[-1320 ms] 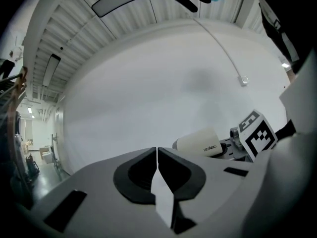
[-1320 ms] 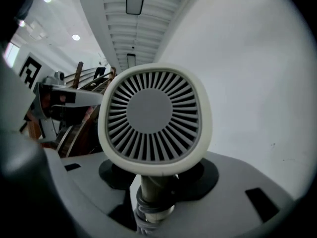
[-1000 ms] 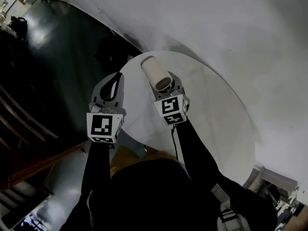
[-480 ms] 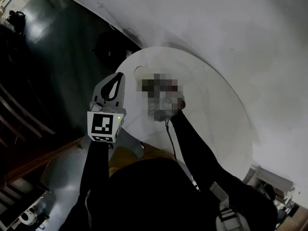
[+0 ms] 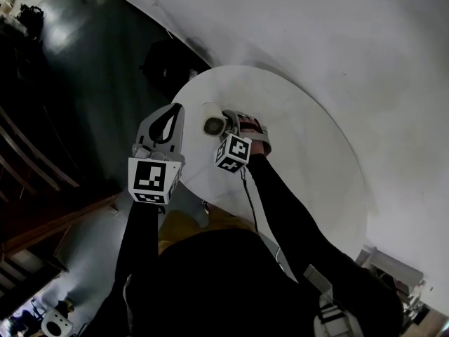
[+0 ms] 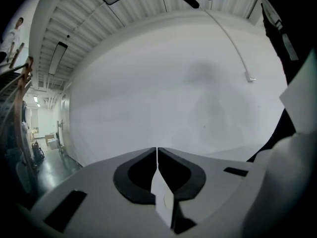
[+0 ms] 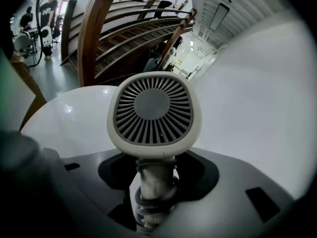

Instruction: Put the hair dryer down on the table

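Dryer (image 5: 212,123) in right tool (image 7: 155,182) is near table (image 5: 316,160) edge, bare top beyond.

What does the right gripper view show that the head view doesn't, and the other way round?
Only the right gripper view shows the hair dryer face-on at its slotted grille, dark loops round its handle where the right claw clamps it, and a wooden staircase behind. Only the head view shows the left claw, the person's sleeved arms, and the round table in full outline over a dark floor. Both show the hair dryer, the right claw and the white table.
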### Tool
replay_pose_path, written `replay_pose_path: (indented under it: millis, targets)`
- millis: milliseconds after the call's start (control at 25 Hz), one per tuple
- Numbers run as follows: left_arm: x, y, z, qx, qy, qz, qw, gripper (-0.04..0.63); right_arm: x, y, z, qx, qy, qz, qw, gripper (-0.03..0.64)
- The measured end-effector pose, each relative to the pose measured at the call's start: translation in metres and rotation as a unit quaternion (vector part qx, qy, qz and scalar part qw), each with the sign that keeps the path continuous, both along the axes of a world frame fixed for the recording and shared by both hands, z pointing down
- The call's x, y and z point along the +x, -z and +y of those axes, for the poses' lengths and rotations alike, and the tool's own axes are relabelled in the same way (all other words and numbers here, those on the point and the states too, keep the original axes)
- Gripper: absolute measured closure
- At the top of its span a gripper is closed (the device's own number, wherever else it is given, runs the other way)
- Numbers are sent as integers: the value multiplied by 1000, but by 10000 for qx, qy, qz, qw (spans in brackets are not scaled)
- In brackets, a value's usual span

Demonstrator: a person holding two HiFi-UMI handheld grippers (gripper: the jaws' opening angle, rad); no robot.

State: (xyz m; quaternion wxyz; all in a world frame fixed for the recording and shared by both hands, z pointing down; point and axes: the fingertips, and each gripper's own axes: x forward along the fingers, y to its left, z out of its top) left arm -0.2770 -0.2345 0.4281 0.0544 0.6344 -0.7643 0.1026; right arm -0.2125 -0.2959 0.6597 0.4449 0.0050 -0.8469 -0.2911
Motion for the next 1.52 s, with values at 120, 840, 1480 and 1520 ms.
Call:
replay_pose_path:
  millis: [120, 840, 1480, 1520]
  targets:
    - [1, -1, 2, -10, 14, 5, 10000, 574, 3, -12, -1, 62, 56, 229, 9997, 394]
    - [8, 0, -4, -55, -96, -62, 9999, 574, 8, -19, 11, -728, 164, 624, 9953, 364]
    - [11, -3, -9, -37, -218, -18, 9998, 572, 35, -37, 48, -1182, 995, 1671, 9738, 319]
    - [11, -3, -9, -35, -216, -7, 9998, 572, 35, -38, 49, -1173, 1024, 1701, 9730, 318]
